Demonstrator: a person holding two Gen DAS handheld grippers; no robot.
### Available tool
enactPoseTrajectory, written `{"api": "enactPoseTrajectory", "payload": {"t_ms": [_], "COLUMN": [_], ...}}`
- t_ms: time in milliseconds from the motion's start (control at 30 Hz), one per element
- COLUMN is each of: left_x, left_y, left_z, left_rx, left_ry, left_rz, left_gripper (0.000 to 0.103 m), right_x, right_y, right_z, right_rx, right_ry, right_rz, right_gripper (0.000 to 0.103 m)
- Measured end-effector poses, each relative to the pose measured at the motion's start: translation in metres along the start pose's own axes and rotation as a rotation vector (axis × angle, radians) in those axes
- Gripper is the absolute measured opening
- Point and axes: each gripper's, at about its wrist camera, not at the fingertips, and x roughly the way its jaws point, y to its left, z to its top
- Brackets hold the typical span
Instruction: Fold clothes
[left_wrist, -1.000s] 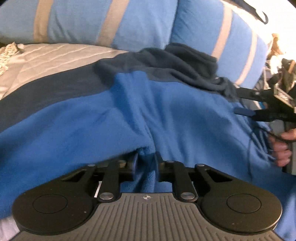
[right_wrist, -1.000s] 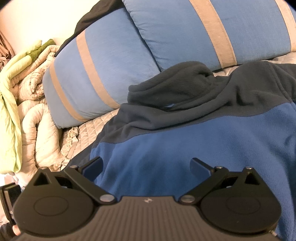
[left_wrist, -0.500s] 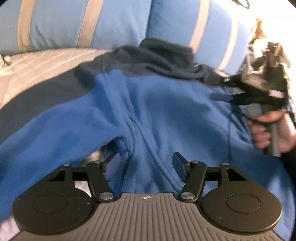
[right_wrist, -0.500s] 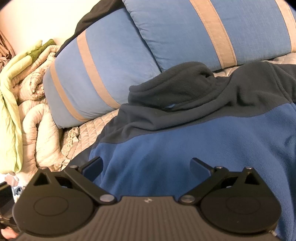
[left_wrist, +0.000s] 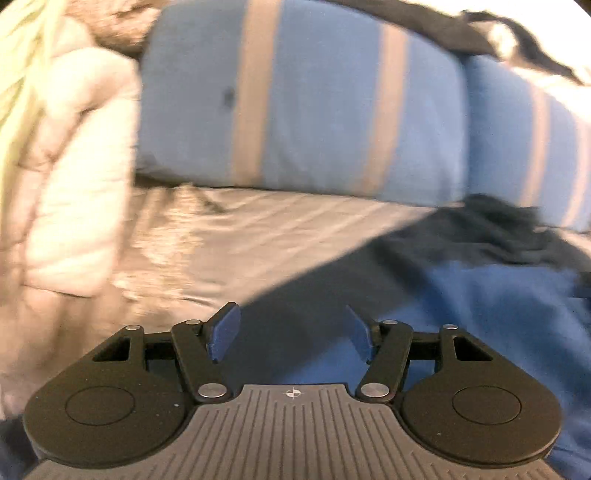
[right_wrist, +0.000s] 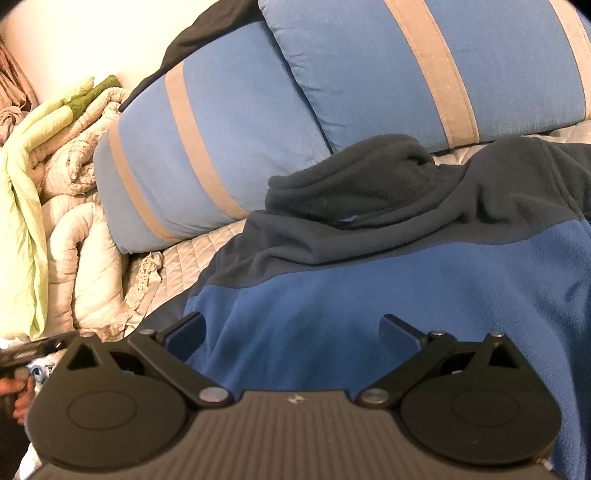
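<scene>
left gripper (left_wrist: 291, 334): jaws standing apart, nothing pinched between them; hovering over the dark navy edge of the fleece, picture motion-blurred.
right gripper (right_wrist: 291, 332): jaws spread wide, nothing gripped; hanging just above the blue body of the fleece.
fleece jacket (right_wrist: 388, 302): lying spread on the bed, blue body toward the camera, navy shoulders and bunched collar at the far end, collar resting against the pillows.
bed cover (right_wrist: 188, 254): pale quilted sheet showing left of the fleece; in the left wrist view it is filling the middle ground (left_wrist: 258, 229).
pillows (right_wrist: 229, 140): two blue ones with tan stripes, leaning at the head of the bed behind the collar.
bedding pile (right_wrist: 55, 221): cream and light green quilts bunching up at the left.
hand (right_wrist: 18, 395): fingers showing at the lower left edge, wrapping a dark handle.
</scene>
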Motion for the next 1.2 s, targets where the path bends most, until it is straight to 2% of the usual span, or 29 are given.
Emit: {"api": "enactPoseTrajectory", "payload": {"t_ms": [100,167,333,467,500,600,667,733,833,1000,1100,1167,1200], "left_x": [0.030,0.049,0.096,0.118,0.121,0.125,0.123,0.121,0.118,0.119,0.126,0.129,0.126], "left_y": [0.008,0.008,0.009,0.019,0.021,0.026,0.021,0.012,0.000,-0.009,-0.020,-0.027,-0.027], "left_z": [-0.001,-0.001,0.003,0.000,-0.001,-0.002,0.000,0.004,0.011,0.023,0.023,0.022,0.024], "left_rx": [0.052,0.084,0.097,0.089,0.083,0.058,0.086,0.132,0.214,0.279,0.345,0.363,0.350], "left_ry": [0.027,0.040,0.073,0.103,0.106,0.105,0.120,0.130,0.121,0.101,0.086,0.088,0.086], "left_rz": [0.076,0.093,0.067,0.003,-0.019,-0.098,-0.081,-0.038,0.045,0.180,0.277,0.390,0.394], "left_gripper": [0.061,0.061,0.061,0.057,0.055,0.025,0.010,0.006,0.005,0.005,0.008,0.008,0.013], "right_x": [0.000,0.000,0.002,0.004,0.004,0.005,0.007,0.008,0.007,0.006,0.006,0.005,0.005], "right_y": [0.001,0.002,0.004,0.005,0.005,0.006,0.006,0.007,0.007,0.007,0.008,0.008,0.008], "right_z": [0.000,0.000,-0.001,-0.002,-0.002,0.000,0.000,0.000,0.000,-0.001,-0.001,0.000,0.000], "right_rx": [-0.011,-0.018,-0.034,-0.047,-0.051,-0.055,-0.057,-0.062,-0.069,-0.067,-0.071,-0.081,-0.086], "right_ry": [0.005,0.007,0.010,0.023,0.023,0.019,0.023,0.028,0.026,0.023,0.020,0.010,0.005], "right_rz": [0.000,0.001,-0.002,-0.009,-0.009,-0.009,-0.008,-0.007,-0.010,-0.019,-0.019,-0.023,-0.028], "right_gripper": [0.103,0.103,0.103,0.103,0.103,0.103,0.103,0.103,0.103,0.103,0.103,0.103,0.103]}}
